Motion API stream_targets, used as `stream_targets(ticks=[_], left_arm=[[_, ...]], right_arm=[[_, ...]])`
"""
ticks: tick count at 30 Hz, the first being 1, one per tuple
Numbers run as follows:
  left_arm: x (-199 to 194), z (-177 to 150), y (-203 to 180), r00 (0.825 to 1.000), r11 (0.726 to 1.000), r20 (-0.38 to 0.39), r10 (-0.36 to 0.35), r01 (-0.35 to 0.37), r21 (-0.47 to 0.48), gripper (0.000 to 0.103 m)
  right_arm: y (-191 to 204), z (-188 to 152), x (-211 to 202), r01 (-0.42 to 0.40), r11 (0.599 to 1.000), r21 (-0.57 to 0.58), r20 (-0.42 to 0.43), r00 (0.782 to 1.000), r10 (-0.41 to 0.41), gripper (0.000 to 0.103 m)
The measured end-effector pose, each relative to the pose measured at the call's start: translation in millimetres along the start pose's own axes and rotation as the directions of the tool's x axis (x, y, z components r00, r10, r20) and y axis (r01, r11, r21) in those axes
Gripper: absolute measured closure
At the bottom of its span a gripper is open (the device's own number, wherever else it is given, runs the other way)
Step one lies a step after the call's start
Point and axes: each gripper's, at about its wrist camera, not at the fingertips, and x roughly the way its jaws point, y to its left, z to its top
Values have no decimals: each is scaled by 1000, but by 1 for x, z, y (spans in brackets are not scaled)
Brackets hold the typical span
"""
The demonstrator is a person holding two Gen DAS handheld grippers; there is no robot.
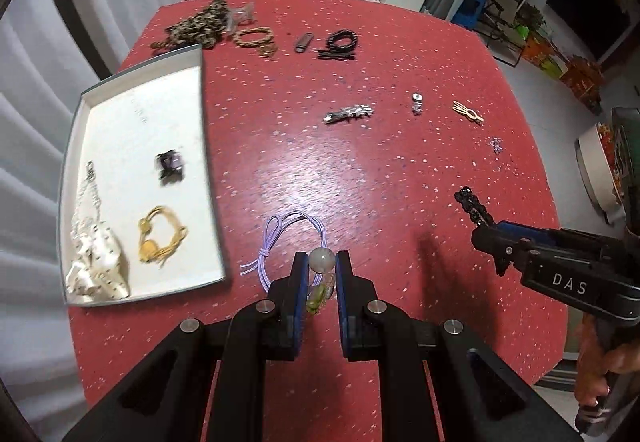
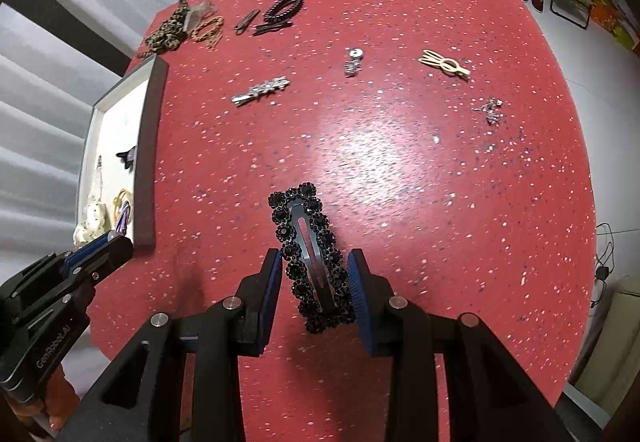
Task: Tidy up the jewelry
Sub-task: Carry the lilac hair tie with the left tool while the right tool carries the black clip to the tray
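You have two grippers, left (image 1: 322,262) and right (image 2: 314,260), each with one piece between its fingers. One tray (image 1: 208,146) holds three pieces. One red table (image 1: 360,170) carries about eight loose pieces, though the far cluster is too tangled to count exactly.

A round red table (image 1: 360,170) with white specks holds many small things. A white tray (image 1: 208,170) sits at the left of the frame. At the top are a brown chain (image 1: 196,26), a tan bracelet (image 1: 254,36) and black hair ties (image 1: 340,42). In the middle lies a shiny silver clip (image 1: 348,113), and to the right a cream clip (image 1: 467,111).
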Motion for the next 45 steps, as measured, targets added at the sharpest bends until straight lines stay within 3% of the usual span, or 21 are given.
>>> stream_targets(ticks=[22, 36, 45], left_arm=[[-36, -18, 110, 997, 986, 52, 52, -44, -158, 89], [-38, 13, 185, 986, 960, 107, 128, -96, -263, 88], [-22, 45, 214, 980, 952, 131, 148, -105, -286, 88]], right_arm=[[124, 14, 5, -61, 987, -148, -4, 998, 61, 67], [192, 57, 23, -90, 963, -255, 5, 996, 94, 67], [230, 93, 42, -107, 944, -313, 2, 994, 113, 67]])
